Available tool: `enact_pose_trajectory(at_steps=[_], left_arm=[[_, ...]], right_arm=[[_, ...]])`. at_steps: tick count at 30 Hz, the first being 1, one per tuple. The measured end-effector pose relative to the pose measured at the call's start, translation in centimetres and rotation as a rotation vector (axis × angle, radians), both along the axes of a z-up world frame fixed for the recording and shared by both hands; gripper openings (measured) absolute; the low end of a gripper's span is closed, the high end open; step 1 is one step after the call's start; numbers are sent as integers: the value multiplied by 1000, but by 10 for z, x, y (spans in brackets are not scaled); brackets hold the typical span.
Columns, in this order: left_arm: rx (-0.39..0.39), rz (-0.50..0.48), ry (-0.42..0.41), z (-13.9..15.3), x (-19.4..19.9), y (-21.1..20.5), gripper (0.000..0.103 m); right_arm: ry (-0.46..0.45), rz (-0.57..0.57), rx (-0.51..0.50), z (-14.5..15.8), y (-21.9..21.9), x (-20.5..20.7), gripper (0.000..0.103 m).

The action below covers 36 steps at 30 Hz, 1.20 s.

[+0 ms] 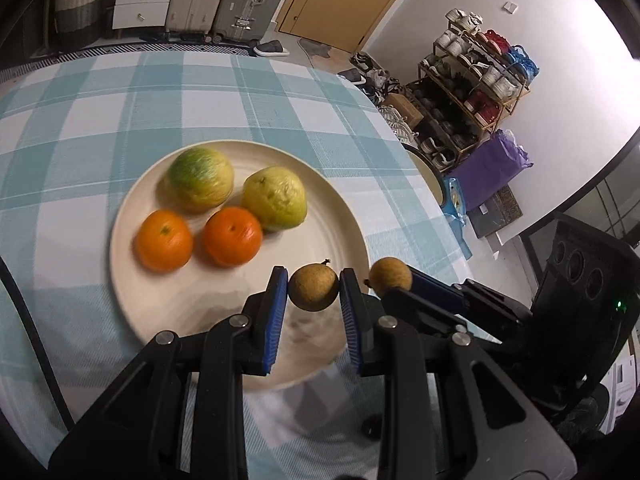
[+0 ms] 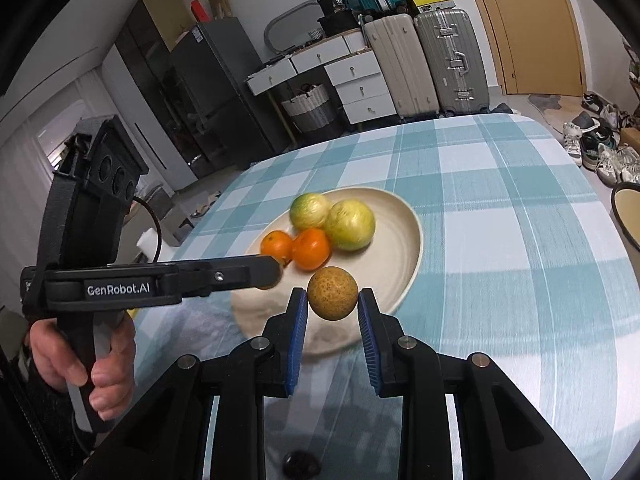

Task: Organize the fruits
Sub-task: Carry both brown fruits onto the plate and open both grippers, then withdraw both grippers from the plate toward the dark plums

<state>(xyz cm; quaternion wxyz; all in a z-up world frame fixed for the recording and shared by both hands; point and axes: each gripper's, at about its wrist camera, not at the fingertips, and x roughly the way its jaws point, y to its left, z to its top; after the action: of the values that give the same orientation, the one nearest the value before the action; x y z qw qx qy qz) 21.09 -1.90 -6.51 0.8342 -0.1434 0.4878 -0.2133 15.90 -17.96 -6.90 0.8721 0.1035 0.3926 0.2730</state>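
A cream plate (image 1: 344,216) (image 2: 404,240) on the checked tablecloth holds two oranges (image 1: 164,240) (image 2: 311,249) and two yellow-green fruits (image 1: 276,198) (image 2: 350,225). My left gripper (image 1: 313,286) is shut on a small brown round fruit (image 1: 313,287) above the plate's near rim. My right gripper (image 2: 333,298) is shut on another small brown fruit (image 2: 333,293) just above the plate's near edge; it shows in the left wrist view (image 1: 390,277) to the right of the left gripper. The left gripper's finger (image 2: 256,270) reaches in from the left in the right wrist view.
The blue-and-white checked tablecloth (image 1: 120,120) (image 2: 500,220) covers the table. A dark-rimmed bowl (image 2: 628,216) (image 1: 432,176) sits off the table's right edge. Suitcases (image 2: 432,60), drawers and a shoe rack (image 1: 472,92) stand beyond the table.
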Motion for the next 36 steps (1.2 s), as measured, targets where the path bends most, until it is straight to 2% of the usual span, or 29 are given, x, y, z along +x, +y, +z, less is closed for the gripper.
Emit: enact_pose_trajectory(at_steps=[9,14,21,24,28,36], left_arm=[[-27,-5,52,-22,32,-11,24],[-72,14,76,-29,46,-7,24],[-105,22,114,-41,58,-10,24],[-123,45,130,-44,59,-10,25],[-149,65,143,-44,59,-7,37],[-129,74,125,-33,44,-9,38]], right_arm=[[28,1,-55,-16,3,31,27],[46,-5,-24,-20,-2,45,27],[44,2,-42,-24,0,59,27],[44,7,-48,-25,3,62,27],[23,-2,-53,-19,3,59,27],[-20,-59,-44,-2,-19,36,32]])
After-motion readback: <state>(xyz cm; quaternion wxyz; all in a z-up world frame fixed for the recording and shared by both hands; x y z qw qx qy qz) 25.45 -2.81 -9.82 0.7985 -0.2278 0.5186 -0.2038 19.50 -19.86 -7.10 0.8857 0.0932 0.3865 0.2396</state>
